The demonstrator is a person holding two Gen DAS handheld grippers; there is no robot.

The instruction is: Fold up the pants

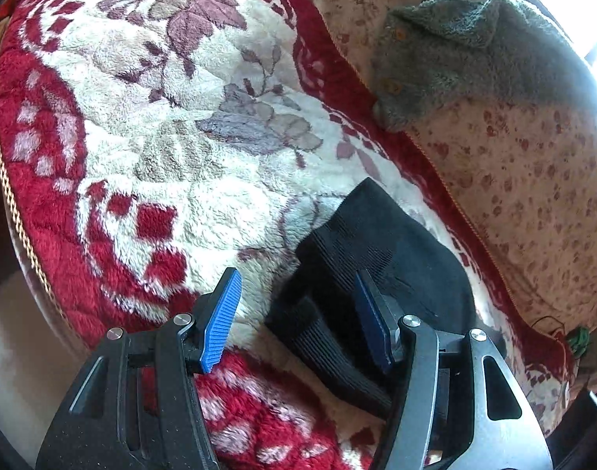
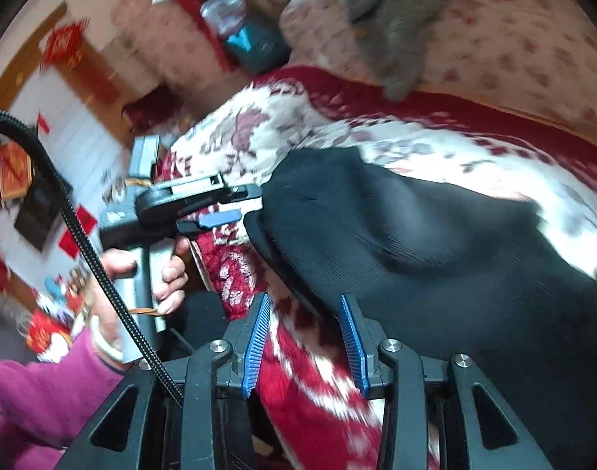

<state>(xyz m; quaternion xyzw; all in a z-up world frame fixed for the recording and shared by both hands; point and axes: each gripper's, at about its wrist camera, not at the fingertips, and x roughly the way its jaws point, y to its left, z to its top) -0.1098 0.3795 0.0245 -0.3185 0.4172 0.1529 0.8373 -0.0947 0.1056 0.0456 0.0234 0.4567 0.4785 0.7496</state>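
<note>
So the black ribbed knit pants (image 1: 376, 258) lie in a folded heap on the fluffy red-and-cream floral plush blanket (image 1: 173, 125), right ahead of the left gripper (image 1: 294, 313). Its jaws stand apart with nothing pinched; one blue ridged pad (image 1: 222, 319) sits over bare blanket, while the other sits against the pants, so part of the cloth is hidden behind it. The right gripper (image 2: 306, 337) is spread too, empty, with the pants' edge (image 2: 416, 243) just off its right finger. That view is smeared, so the ribbing is hard to read. To its left, a hand (image 2: 157, 270) in a magenta sleeve (image 2: 31, 391) grips the other tool. Beyond the blanket, a grey fuzzy buttoned garment (image 1: 474, 55) lies on a spotted cream cover (image 1: 533, 180), cut off by glare.
</note>
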